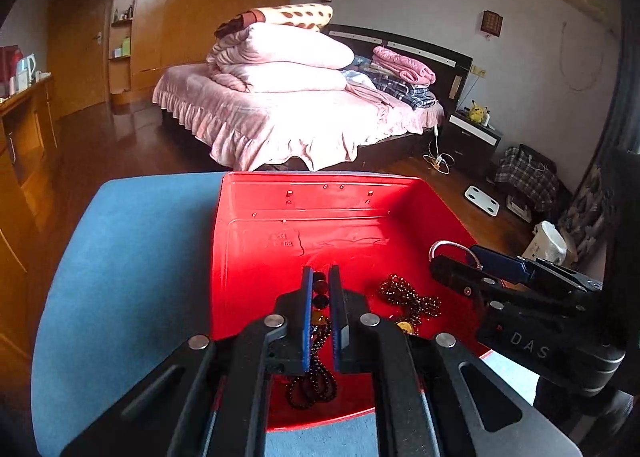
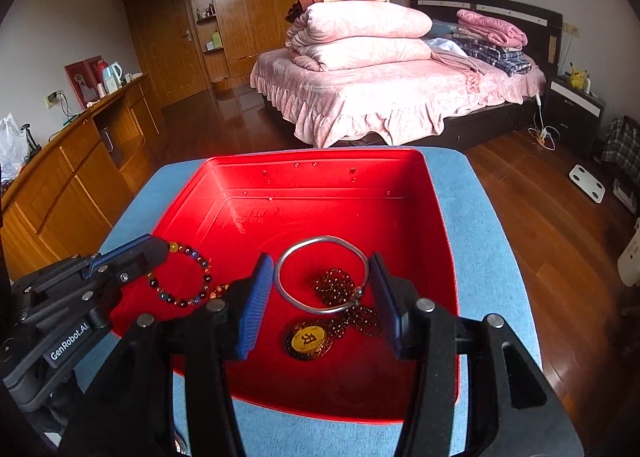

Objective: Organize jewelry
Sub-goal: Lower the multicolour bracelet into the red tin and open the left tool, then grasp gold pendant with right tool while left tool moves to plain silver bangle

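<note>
A red tray [image 2: 400,177] sits on a blue cushioned surface [image 2: 472,209]. In it lie a silver bangle [image 2: 285,257], a dark beaded necklace [image 2: 340,285] with a gold pendant [image 2: 307,340], and a multicoloured bead bracelet [image 2: 200,257]. My left gripper [image 1: 320,289] is shut on the bead bracelet [image 1: 320,297], low in the tray's left part; it also shows in the right wrist view [image 2: 156,253]. My right gripper [image 2: 320,297] is open, its fingers straddling the bangle and necklace. In the left wrist view it [image 1: 452,261] sits at the bangle [image 1: 448,245], beside the necklace [image 1: 408,297].
The tray [image 1: 248,257] covers most of the blue surface [image 1: 140,257]. Beyond are a wooden floor [image 2: 540,197], a pink bed [image 2: 380,89], a wooden sideboard [image 2: 80,161] on the left and a white scale [image 2: 587,183] on the floor.
</note>
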Tool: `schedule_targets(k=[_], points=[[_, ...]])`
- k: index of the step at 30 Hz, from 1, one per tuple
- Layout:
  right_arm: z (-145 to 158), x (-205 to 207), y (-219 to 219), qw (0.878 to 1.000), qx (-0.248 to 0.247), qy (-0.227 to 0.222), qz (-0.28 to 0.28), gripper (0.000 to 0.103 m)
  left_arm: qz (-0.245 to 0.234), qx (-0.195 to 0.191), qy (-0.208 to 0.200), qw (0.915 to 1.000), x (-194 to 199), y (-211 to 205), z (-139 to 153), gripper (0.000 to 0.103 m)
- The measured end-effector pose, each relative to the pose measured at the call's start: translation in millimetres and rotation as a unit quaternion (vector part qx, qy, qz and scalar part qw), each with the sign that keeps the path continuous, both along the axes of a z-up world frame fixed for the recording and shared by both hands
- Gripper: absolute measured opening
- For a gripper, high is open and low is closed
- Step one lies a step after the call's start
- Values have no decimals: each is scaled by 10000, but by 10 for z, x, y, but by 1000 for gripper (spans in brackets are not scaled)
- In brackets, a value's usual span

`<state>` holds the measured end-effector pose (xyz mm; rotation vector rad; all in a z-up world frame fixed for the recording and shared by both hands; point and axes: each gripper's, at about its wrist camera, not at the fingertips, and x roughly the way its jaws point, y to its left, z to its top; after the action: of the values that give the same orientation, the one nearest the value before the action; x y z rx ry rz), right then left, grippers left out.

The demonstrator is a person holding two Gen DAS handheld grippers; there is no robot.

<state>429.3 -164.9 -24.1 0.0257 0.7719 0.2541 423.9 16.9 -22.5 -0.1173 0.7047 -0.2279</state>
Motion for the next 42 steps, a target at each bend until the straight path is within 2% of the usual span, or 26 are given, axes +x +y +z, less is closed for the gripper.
schedule_targets(k=[5,7,10,13,15,20,28,38,40,42], points=[[-88,17,2,9999,-132,80,-40,48,27,67,181,9998,51,8,-120,8],[-95,-7,7,9997,-213,36,-73,59,84,70,167,9998,30,19,-134,12],[-78,-57,-1,9997,-224,-37,-100,59,135,128,125,9997,-30,16,-117,25],[-60,-116,-13,9997,-215,-92,-90,59,187,231,35,9996,-115,17,-98,28],[-49,-161,-11,9995,-263,-138,-76,59,239,252,22,9994,-159,26,-91,34],[-7,-328,-45,9993,-276,-245,-48,59,355,378,-109,9986,-307,41,-63,37],[52,-766,-166,9984,-284,-482,-37,59,522,578,-310,9965,-854,117,-74,40],[-189,-1390,-316,9990,-72,-443,-52,59,509,526,-67,9973,-1561,212,-407,41],[-255,-1505,-342,9990,-81,-444,-64,59,482,496,33,9976,-1671,215,-508,43],[-339,-1597,-381,9992,-102,-377,-90,59,518,487,126,9974,-1742,219,-582,51]])
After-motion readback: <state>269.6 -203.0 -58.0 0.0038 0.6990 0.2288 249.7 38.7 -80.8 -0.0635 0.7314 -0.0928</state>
